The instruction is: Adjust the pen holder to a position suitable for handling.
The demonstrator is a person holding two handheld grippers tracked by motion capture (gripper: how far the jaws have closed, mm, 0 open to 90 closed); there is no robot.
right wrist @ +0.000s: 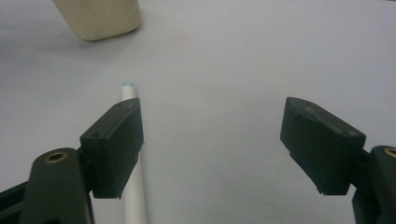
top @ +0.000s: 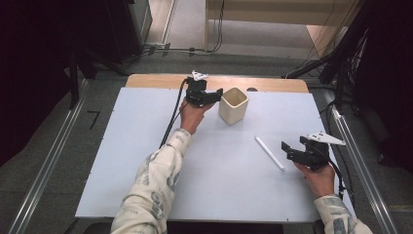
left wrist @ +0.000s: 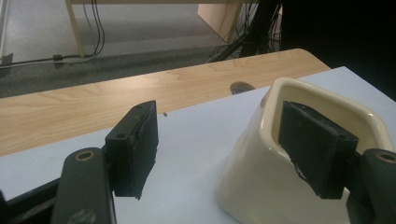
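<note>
Overhead, white sheet (top: 214, 165) covers wooden table (top: 272, 84).

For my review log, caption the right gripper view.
Open right gripper hovers over white table, white pen beside one jaw, cream ceramic cup beyond.

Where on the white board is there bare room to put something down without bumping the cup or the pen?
The board is bare along its near edge, between the two forearms, and over the left half beside the left sleeve. It gets crowded at the far middle, where the left tongs stand open at the cream cup, and at the right, where the white pen lies by the open right tongs.
</note>
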